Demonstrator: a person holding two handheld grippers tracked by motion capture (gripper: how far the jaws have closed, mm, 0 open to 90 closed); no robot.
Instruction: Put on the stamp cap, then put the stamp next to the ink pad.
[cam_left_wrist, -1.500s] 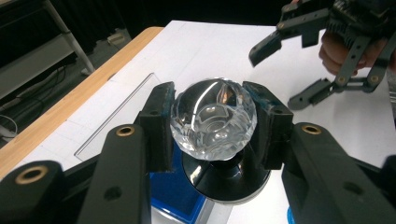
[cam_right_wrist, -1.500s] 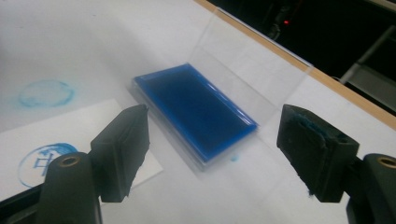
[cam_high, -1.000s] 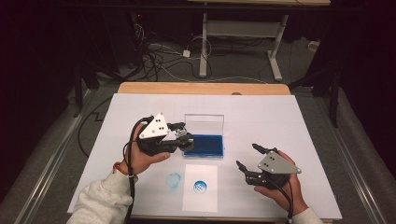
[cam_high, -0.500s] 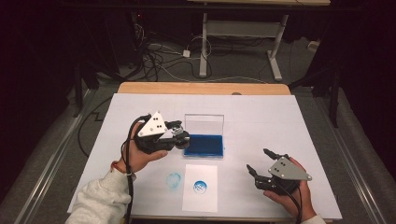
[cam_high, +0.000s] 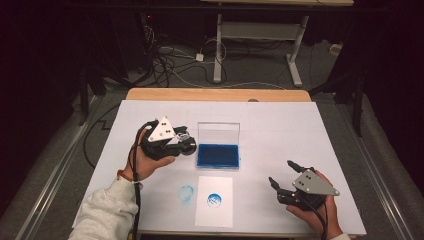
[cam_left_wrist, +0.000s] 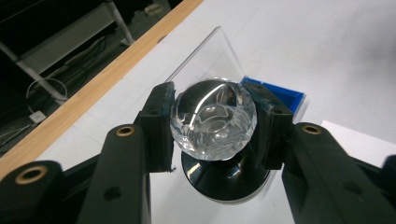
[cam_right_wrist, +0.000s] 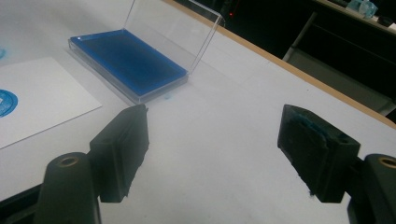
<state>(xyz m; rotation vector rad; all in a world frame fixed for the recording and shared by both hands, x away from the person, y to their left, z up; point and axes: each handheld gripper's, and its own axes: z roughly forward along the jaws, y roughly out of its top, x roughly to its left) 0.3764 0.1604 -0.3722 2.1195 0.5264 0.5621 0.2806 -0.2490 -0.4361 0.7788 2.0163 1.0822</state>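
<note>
Faceted clear glass stamp knob (cam_left_wrist: 214, 120) clenched in left gripper (cam_left_wrist: 215, 126) fingers; right gripper (cam_right_wrist: 212, 158) fingers released.

In the left gripper view we see the stamp's (cam_left_wrist: 214, 122) black base run partly behind the jaws — its underside is hidden from us. The ink pad (cam_left_wrist: 285, 95) at centre right shows as a blue corner, the rest behind the stamp. In the high view, the print on the paper (cam_high: 214, 200) is too small to read.

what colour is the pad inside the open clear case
Deep blue: the ink pad fills the case's base, clearest in the right gripper view.
</note>
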